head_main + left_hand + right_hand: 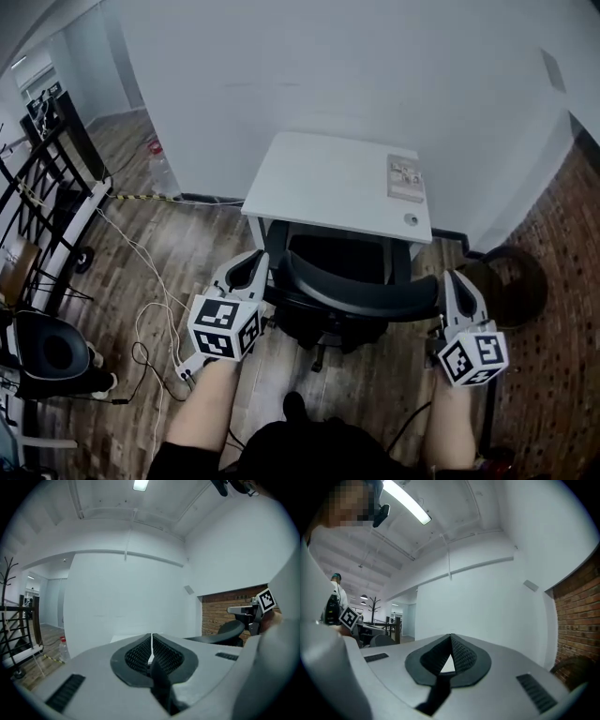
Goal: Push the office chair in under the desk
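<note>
In the head view a black office chair stands with its seat partly under a small white desk set against the white wall. My left gripper is beside the left end of the curved backrest, and my right gripper is beside its right end. I cannot tell whether either touches the chair. In the left gripper view the left gripper has its jaws together with nothing between them, and the backrest shows off to the right. The right gripper is likewise shut and empty, pointing at the wall.
A booklet lies on the desk's right side. Cables trail over the wooden floor at left, near a black railing and a bottle. A dark round seat stands at right on brick-patterned floor. Another black chair is at lower left.
</note>
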A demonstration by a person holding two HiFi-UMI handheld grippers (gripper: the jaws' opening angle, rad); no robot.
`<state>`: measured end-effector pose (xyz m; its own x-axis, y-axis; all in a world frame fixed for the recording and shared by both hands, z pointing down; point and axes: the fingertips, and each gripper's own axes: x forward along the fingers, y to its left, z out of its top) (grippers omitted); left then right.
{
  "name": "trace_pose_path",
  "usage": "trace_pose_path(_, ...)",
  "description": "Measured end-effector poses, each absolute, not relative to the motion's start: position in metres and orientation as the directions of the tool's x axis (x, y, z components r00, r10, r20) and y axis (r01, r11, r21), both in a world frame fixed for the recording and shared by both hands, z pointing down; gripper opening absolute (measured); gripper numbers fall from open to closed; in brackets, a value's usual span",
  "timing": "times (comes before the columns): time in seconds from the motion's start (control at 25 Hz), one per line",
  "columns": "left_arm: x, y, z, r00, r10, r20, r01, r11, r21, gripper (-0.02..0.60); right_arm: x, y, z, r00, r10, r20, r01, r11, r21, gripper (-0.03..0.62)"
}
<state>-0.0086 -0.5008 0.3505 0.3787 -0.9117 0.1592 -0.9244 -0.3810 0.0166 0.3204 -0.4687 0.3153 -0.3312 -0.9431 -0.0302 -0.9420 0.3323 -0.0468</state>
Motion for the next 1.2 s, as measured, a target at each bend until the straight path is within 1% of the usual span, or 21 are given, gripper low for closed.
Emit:
trace_pose_path(0.12,-0.017,-0.515,0.336,0.379,-0.916,0.131,-0.925,-0.381,0.014,0.012,0.307,-0.481,0.309,-0.281,-0.959,-0.046,-0.959,0.282,-0.020,0.003)
trace_pose_path(0.24,-0.017,-0.515,0.324,0.399,-0.912,0.099,-0.917,-0.395,0.058,0.012,0.291,-0.481,0.304,-0.248,-0.968,-0.041,-0.969,0.248,0.013,0.003)
trace_pose_path(0.36,-0.004,-0.507,0.320,0.430,-0.899,0.086,-0.902,-0.425,0.073,0.012,0.286,-0.474,0.305,-0.221,-0.975,-0.022,-0.975,0.220,0.039,0.003)
trace_pose_path(0.52,0.018,-0.492,0.323,0.434,-0.896,0.093,-0.901,-0.432,0.038,0.012,0.285,-0.464,0.310,-0.209,-0.978,-0.010,-0.978,0.209,0.025,0.003)
trace_pose_path(0.68,0.038,-0.481,0.327,0.404,-0.908,0.107,-0.914,-0.405,0.015,0.012,0.292,-0.454,0.315,-0.229,-0.973,0.008,-0.973,0.229,0.016,0.003)
trace_pose_path(0.88,0.048,-0.478,0.327,0.347,-0.932,0.105,-0.938,-0.348,0.012,0.012,0.300,-0.458,0.319,-0.273,-0.962,0.011,-0.962,0.273,0.007,0.003)
trace_pose_path(1.2,0.083,-0.470,0.323,0.348,-0.930,0.116,-0.936,-0.351,-0.010,0.012,0.310,-0.459,0.324,-0.337,-0.941,0.016,-0.941,0.337,-0.010,0.003)
